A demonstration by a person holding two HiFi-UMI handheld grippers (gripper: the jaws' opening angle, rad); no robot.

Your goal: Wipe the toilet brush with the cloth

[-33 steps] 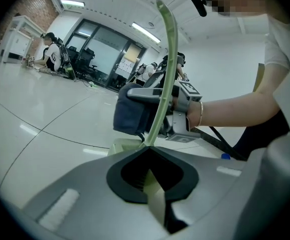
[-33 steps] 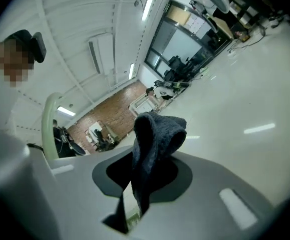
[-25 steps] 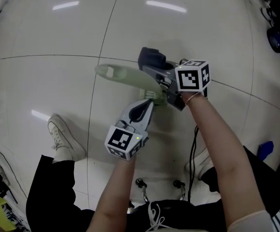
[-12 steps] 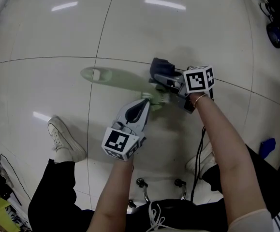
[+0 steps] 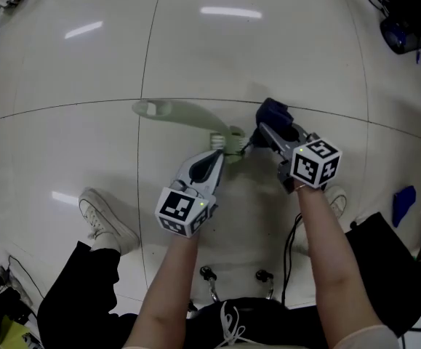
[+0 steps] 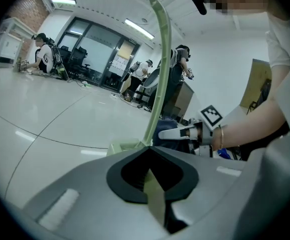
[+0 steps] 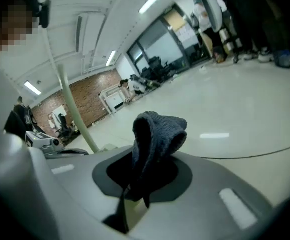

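The pale green toilet brush point(image 5: 183, 113) hangs over the tiled floor, its long handle reaching left and its head by my left gripper point(image 5: 225, 148). That gripper is shut on the brush near its head. In the left gripper view the brush handle point(image 6: 159, 69) rises straight up from the jaws. My right gripper point(image 5: 266, 131) is shut on a dark blue cloth point(image 5: 274, 113), just right of the brush head and apart from it. The right gripper view has the cloth point(image 7: 155, 141) bunched between the jaws and the brush handle point(image 7: 74, 111) at left.
A white shoe point(image 5: 107, 220) stands at lower left on the glossy tile floor point(image 5: 65, 78). Chair castors point(image 5: 232, 276) sit below my arms. A blue object point(image 5: 402, 203) lies at right. Other people point(image 6: 46, 59) and office chairs are far off.
My right gripper with the cloth slid right along the brush and came off past its head. The brush shifted a little; my left gripper kept its hold.
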